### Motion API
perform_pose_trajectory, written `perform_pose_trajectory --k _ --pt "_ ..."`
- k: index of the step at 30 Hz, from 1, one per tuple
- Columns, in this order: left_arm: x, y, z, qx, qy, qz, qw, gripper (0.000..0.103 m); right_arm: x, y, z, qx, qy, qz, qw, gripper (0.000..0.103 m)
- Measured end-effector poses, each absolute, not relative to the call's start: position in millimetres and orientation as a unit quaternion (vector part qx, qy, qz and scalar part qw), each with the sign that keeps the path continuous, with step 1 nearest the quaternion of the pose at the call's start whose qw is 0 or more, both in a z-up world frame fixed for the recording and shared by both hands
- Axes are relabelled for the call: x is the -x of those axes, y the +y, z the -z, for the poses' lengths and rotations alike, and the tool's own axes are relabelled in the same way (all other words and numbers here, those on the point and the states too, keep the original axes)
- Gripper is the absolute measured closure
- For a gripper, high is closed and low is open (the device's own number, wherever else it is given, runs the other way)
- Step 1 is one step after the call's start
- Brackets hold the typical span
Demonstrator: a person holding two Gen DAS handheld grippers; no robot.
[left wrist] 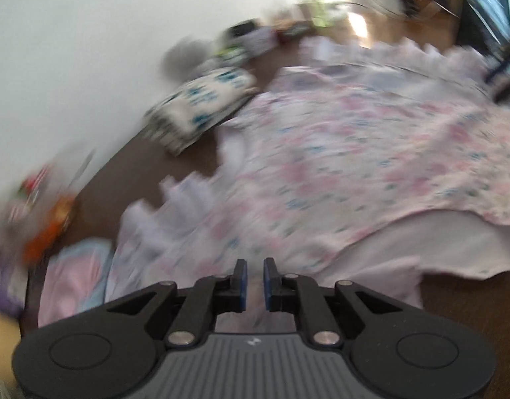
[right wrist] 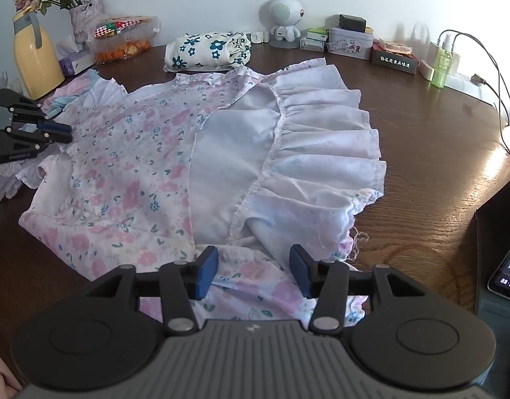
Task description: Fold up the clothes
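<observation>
A pink floral dress [right wrist: 128, 179] lies spread on the brown wooden table [right wrist: 437, 166], its white ruffled hem [right wrist: 324, 139] and plain lining turned up on the right. My right gripper [right wrist: 254, 274] hovers over the near edge of the dress, jaws well apart, with cloth below them but not pinched. My left gripper [right wrist: 69, 133] is at the dress's left side near a sleeve. The left wrist view is motion-blurred; there the left gripper [left wrist: 255, 276] shows only a narrow gap between its pads, with nothing in it, above the dress [left wrist: 338, 153].
A folded blue-flowered garment [right wrist: 208, 50] lies behind the dress and a pink-and-blue garment [right wrist: 75, 93] at its left. Along the wall stand a yellow jug [right wrist: 35, 56], a flower vase [right wrist: 85, 20], a snack bag [right wrist: 125, 40], a white speaker figure [right wrist: 284, 16], tins and a green bottle [right wrist: 442, 63]. A lit screen [right wrist: 507, 272] sits far right.
</observation>
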State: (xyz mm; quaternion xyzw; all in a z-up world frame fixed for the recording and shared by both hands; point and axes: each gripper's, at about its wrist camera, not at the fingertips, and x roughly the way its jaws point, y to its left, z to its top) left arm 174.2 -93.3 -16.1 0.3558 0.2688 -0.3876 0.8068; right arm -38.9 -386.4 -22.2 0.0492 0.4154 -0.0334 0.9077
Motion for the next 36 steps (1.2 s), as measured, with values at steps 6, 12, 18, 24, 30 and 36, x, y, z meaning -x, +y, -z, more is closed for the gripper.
perform_pose_trajectory --k 6,12,18,24,30,36 --pt "-186.2 -54.1 17.7 -0.302 0.281 0.331 0.849 0.088 37.7 -390.4 21.6 -0.049 0.420 0.036 0.906 0.053" --pt "-183.6 -39.6 20.8 -0.282 0.262 0.306 0.871 0.063 37.6 -387.9 22.1 -0.044 0.421 0.040 0.905 0.052" --pt "-184.6 -19.4 9.3 -0.230 0.267 0.259 0.899 0.046 40.8 -385.9 21.7 -0.039 0.425 0.045 0.903 0.051" --pt "-152.4 9.8 -23.1 -0.180 0.219 0.253 0.925 0.015 55.5 -383.5 2.6 -0.047 0.387 0.050 0.920 0.051" --pt "-108.9 13.5 -25.2 -0.201 0.216 0.263 0.919 0.007 65.4 -377.0 1.4 -0.052 0.386 0.049 0.920 0.048" --pt "-85.5 10.4 -14.4 -0.195 0.240 0.282 0.908 0.006 80.1 -363.7 2.4 -0.050 0.372 0.042 0.926 0.031"
